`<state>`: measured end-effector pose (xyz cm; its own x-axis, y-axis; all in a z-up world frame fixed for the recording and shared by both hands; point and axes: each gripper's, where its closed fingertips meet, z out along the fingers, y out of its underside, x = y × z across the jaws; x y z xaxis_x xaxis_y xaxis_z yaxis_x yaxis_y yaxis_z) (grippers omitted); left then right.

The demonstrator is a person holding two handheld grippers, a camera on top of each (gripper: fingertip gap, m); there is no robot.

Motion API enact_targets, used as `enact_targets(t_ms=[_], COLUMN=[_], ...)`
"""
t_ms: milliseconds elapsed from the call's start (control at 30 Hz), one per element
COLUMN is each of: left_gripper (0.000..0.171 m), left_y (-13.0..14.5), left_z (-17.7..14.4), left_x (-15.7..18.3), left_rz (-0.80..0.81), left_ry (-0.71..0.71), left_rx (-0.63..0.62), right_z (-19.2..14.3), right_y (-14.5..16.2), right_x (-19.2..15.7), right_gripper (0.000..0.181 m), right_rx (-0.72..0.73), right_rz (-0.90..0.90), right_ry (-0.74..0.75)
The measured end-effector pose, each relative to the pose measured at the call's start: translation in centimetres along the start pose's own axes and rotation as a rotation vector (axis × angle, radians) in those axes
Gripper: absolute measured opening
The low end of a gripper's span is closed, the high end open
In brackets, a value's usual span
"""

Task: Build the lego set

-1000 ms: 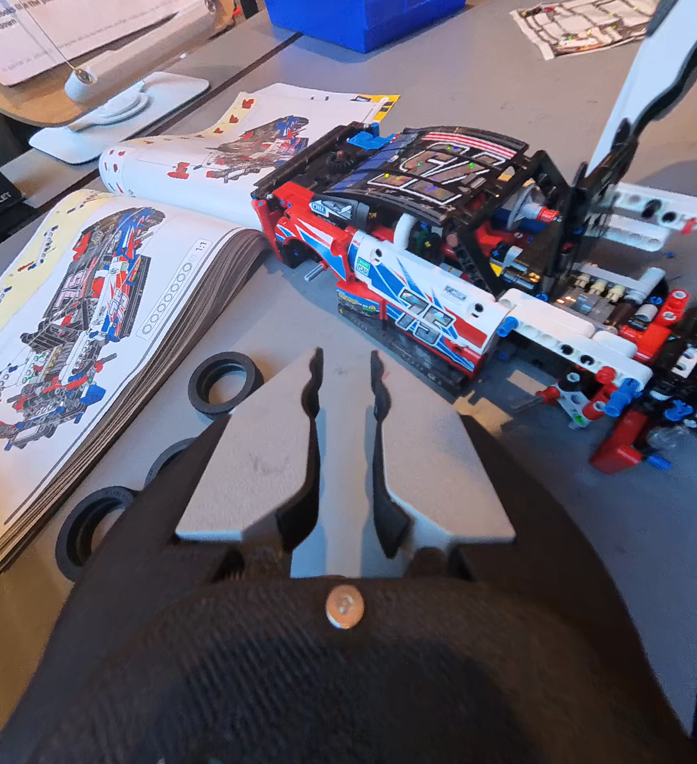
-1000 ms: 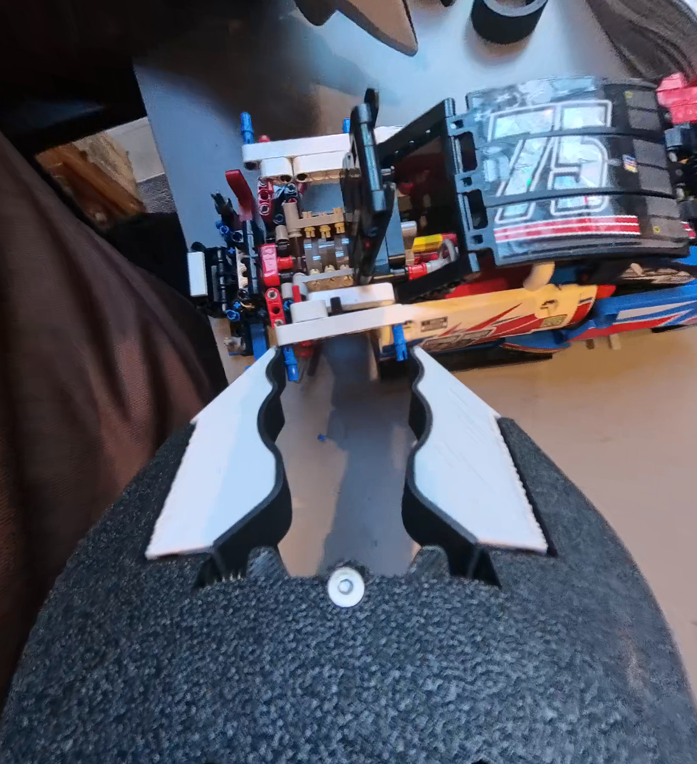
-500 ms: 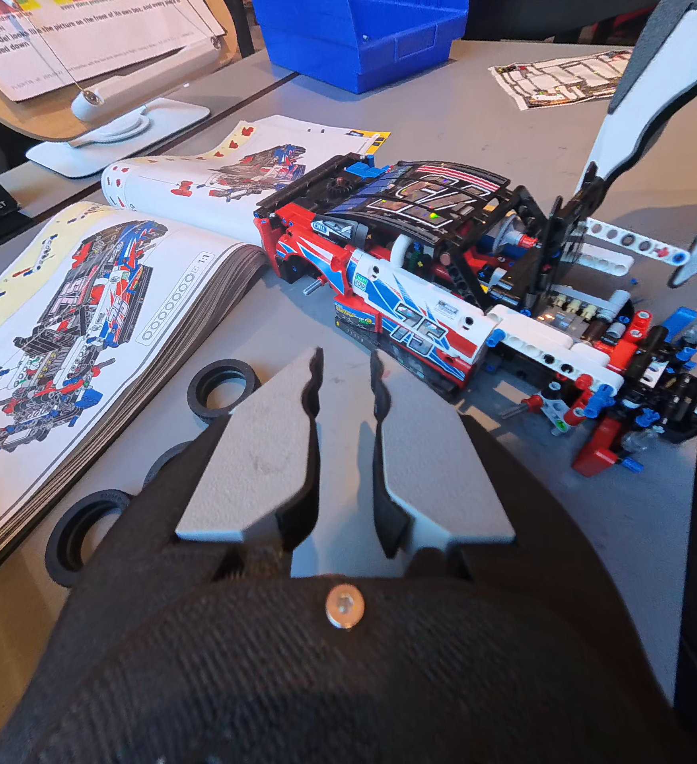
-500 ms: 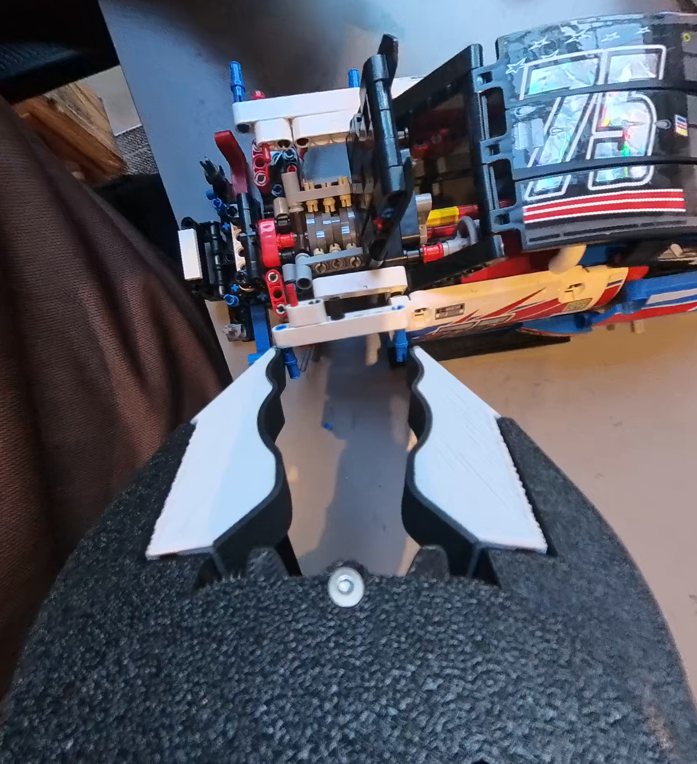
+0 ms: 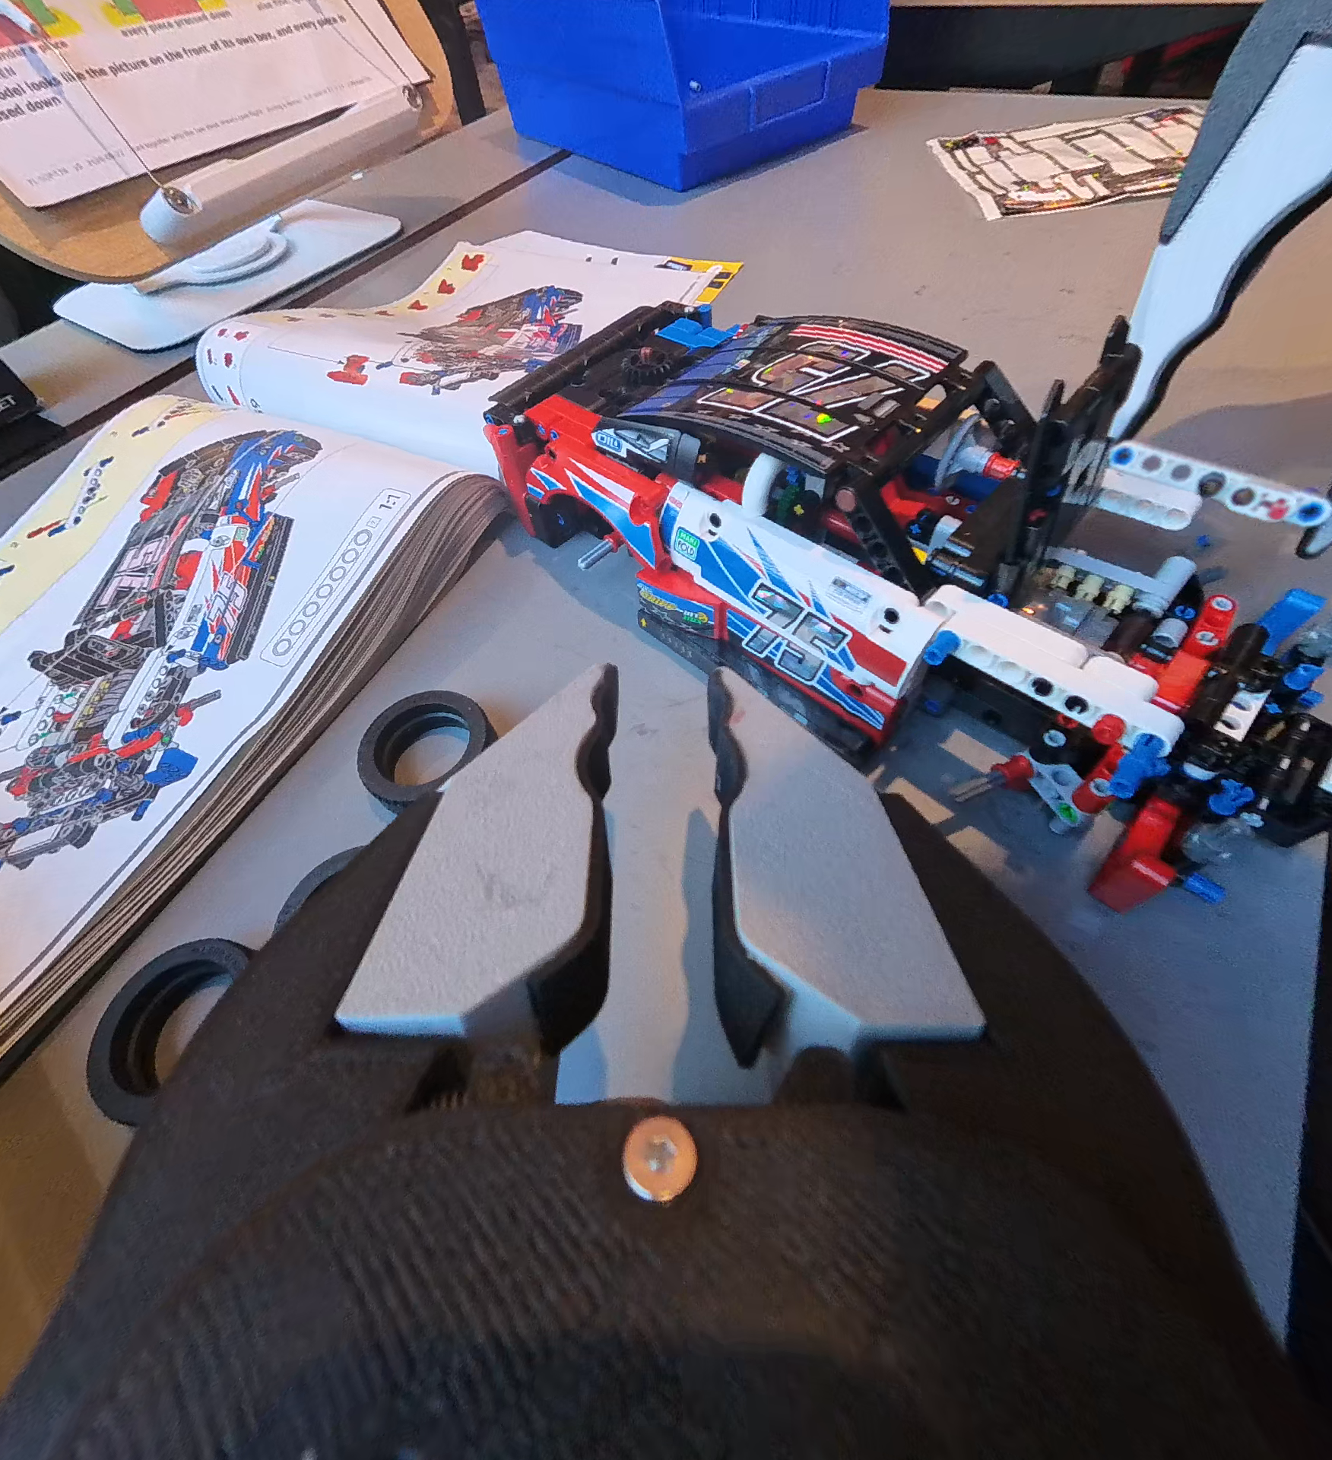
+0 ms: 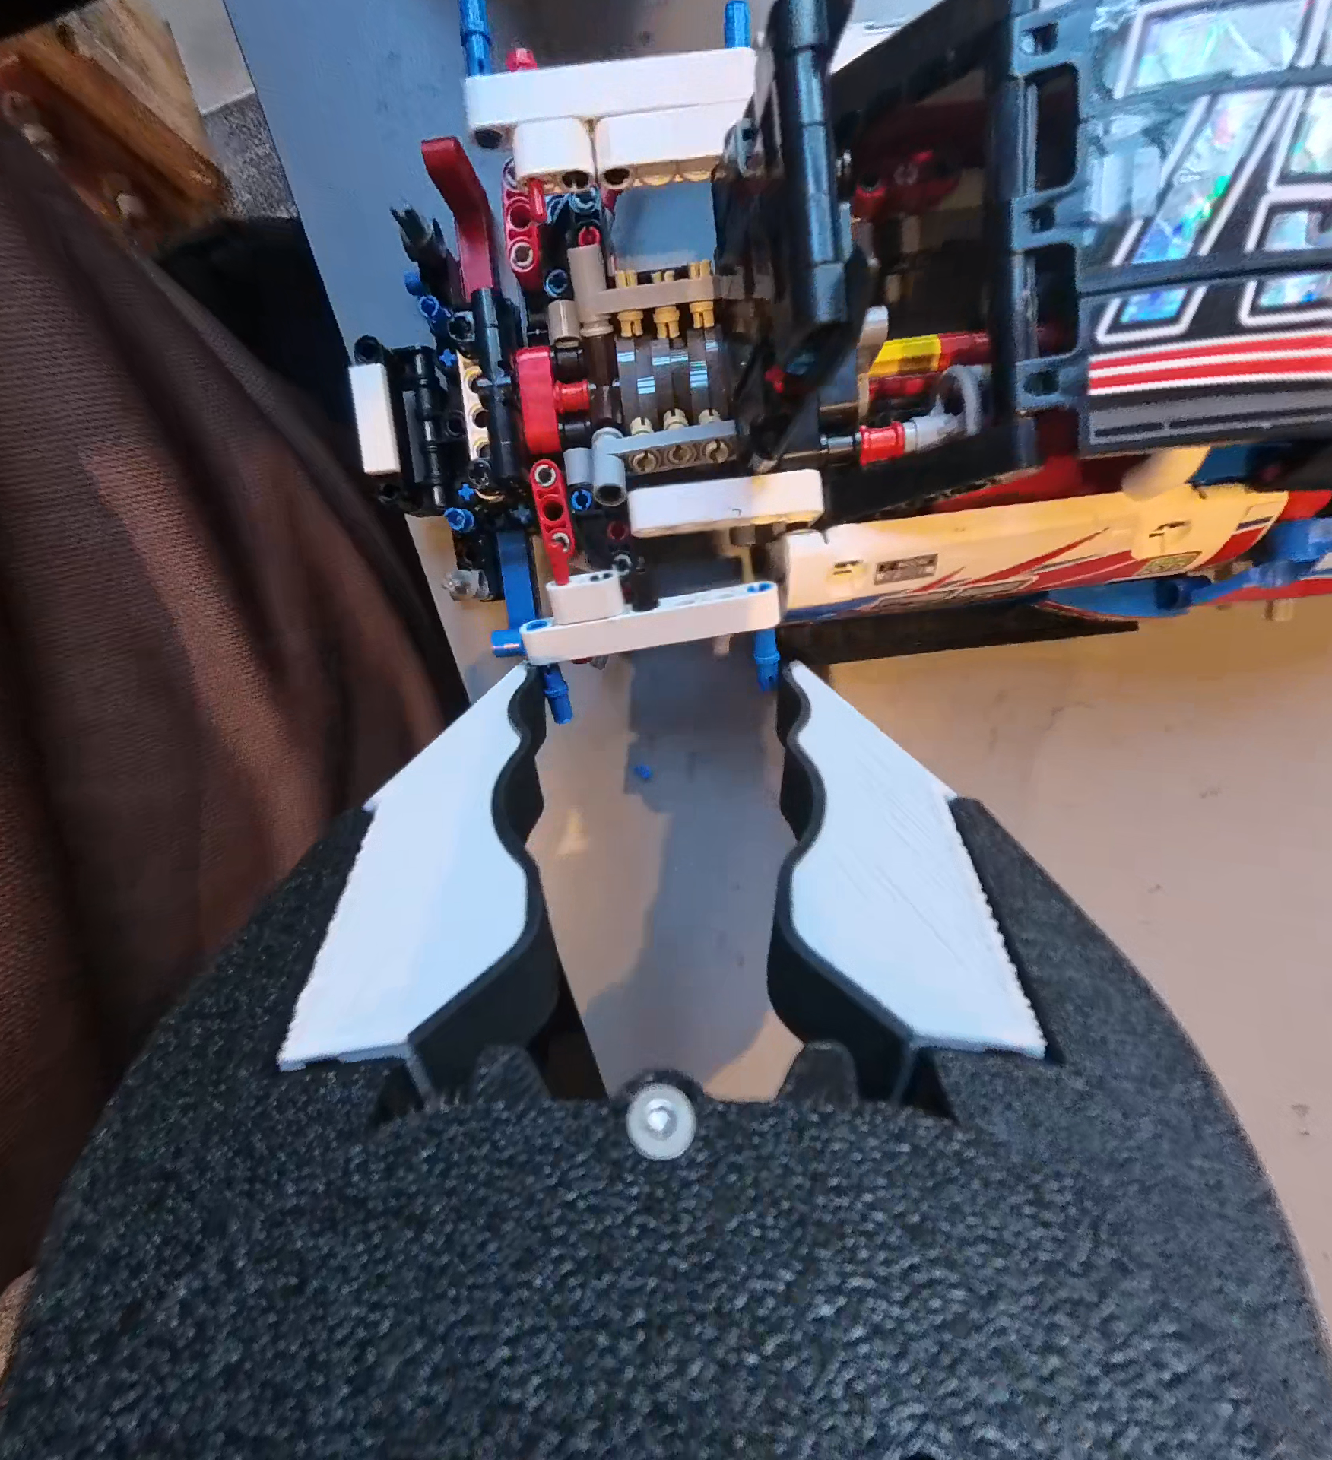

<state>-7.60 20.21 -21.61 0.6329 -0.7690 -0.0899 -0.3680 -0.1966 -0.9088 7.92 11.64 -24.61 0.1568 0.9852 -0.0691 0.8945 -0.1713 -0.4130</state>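
The partly built red, white and blue lego car with a black roof stands on the grey table. Its open engine end also shows in the right wrist view. My right gripper is shut on a white beam with blue pins, held endwise between its fingertips just beside the car's engine end. That gripper and the beam also show at the right of the left wrist view. My left gripper is empty, with a narrow gap between its fingers, hovering in front of the car's side.
An open instruction booklet lies left of the car. Black tyres lie by it. A blue bin, a sticker sheet and a document stand are at the back. A person's brown sleeve is on the left. The gap from one gripper's tips to the other's is roughly 20 cm.
My right gripper has carried the white beam closer to the car's engine end. My left gripper has drawn back a little and stays empty.
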Motion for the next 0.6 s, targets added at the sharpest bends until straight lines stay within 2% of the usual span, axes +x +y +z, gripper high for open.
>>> enact_targets(t_ms=[233,600], left_gripper=[0.020,0.019], left_y=[-0.14,-0.26], left_z=[-0.09,-0.19], left_x=[0.31,0.61], left_rz=[0.010,0.009], left_ry=[0.008,0.023], left_rx=[0.010,0.020], right_z=[-0.44,0.16], right_y=[-0.98,-0.73], right_x=[-0.01,0.03], right_gripper=[0.059,0.059], right_rx=[0.015,-0.047], right_rz=[0.011,0.020], right_ry=[-0.012,-0.032])
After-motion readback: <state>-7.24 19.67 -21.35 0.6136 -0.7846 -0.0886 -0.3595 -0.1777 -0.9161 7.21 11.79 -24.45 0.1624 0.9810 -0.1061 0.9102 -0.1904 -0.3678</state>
